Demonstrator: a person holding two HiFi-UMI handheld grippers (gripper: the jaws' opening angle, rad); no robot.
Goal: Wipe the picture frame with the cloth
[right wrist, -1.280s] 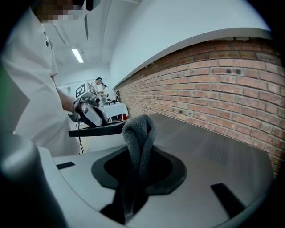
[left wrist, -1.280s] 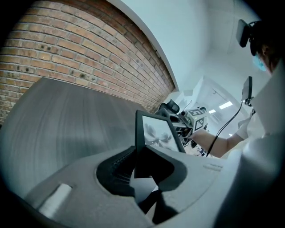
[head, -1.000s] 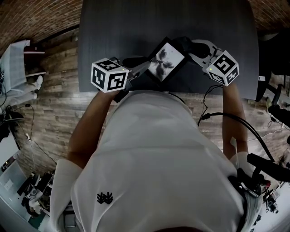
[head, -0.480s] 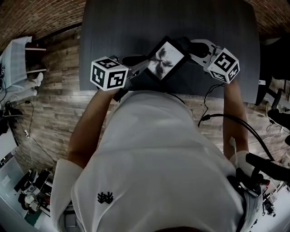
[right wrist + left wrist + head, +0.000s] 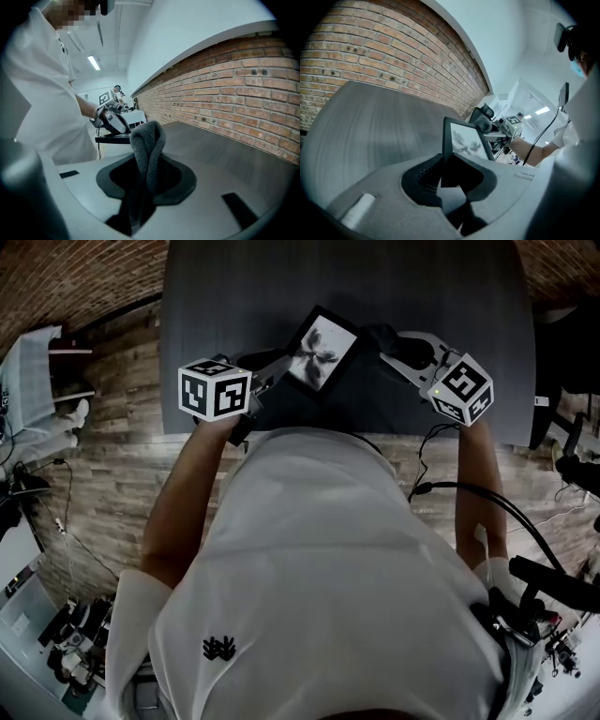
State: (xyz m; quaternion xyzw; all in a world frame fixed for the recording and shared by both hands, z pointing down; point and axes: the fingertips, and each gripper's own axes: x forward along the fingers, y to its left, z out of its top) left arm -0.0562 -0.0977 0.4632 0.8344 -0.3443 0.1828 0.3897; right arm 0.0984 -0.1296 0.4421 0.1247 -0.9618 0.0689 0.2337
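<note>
Picture frame [image 5: 322, 351] tight in left jaws, cloth [image 5: 147, 140] in right jaws.

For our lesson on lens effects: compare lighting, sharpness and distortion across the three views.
Head view: dim, underexposed; the table is nearly featureless. Left gripper view: black vignette corners, the brick wall curves, the picture frame is sharp. Right gripper view: same round vignette, the cloth is crisp, the ceiling strip lights glare.

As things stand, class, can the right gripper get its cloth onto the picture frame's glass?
Probably yes. The right gripper, shut on the cloth, sits beside the picture frame held by the left gripper, face up, nothing between them.
</note>
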